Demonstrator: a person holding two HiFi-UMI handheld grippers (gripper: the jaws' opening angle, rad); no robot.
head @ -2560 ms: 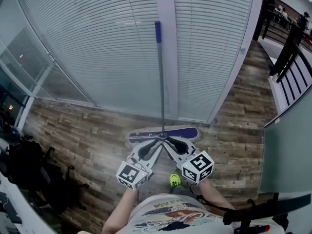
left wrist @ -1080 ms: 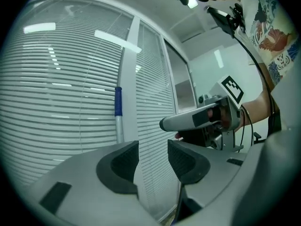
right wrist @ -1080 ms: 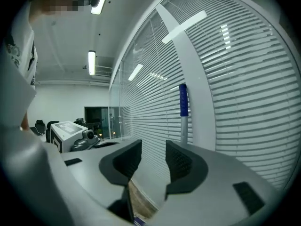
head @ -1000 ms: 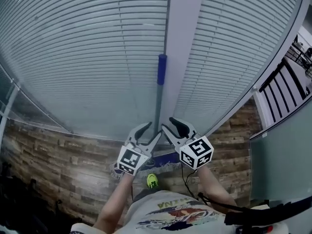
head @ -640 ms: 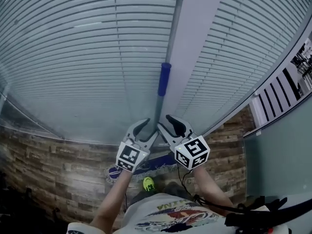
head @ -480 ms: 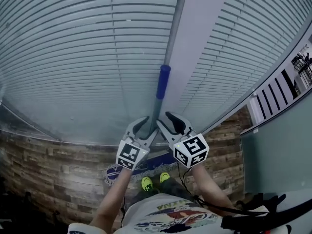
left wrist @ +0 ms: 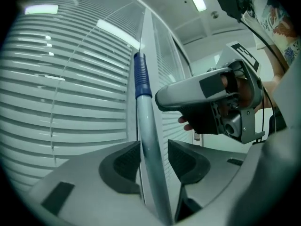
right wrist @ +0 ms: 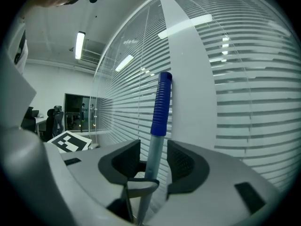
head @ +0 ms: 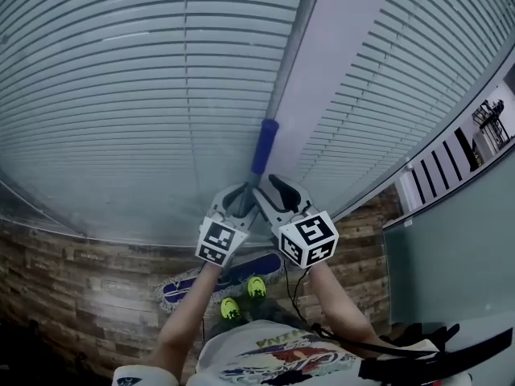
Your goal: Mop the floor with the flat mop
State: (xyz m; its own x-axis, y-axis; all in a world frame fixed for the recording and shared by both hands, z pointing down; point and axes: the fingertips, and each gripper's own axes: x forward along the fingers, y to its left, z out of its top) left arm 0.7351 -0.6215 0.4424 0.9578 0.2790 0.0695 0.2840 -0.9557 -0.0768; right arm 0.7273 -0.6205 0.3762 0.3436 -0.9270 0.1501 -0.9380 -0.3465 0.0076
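Note:
The flat mop's grey handle (head: 256, 185) stands tilted away from me, with its blue grip (head: 264, 145) at the top in front of the blinds. My left gripper (head: 244, 201) and right gripper (head: 268, 193) are side by side, both shut on the handle just below the blue grip. In the left gripper view the handle (left wrist: 143, 126) runs up between the left gripper (left wrist: 154, 161) jaws, against the left pad. The right gripper (right wrist: 154, 164) holds the handle (right wrist: 154, 145) between its jaws, under the blue grip (right wrist: 162, 107). The purple mop head (head: 189, 285) lies on the wood floor beside my green shoes (head: 256, 287).
A glass wall with white blinds (head: 121, 95) and a pale pillar (head: 338, 63) stand close in front. A glass partition (head: 451, 248) is at the right, with a black railing (head: 483, 119) behind it. Wood floor (head: 72, 272) spreads to the left. A cable (head: 296, 296) hangs from the right gripper.
Both grippers have moved closer to the blinds with the handle, and now sit nearer the blue grip. The mop head has slid left, next to my shoes.

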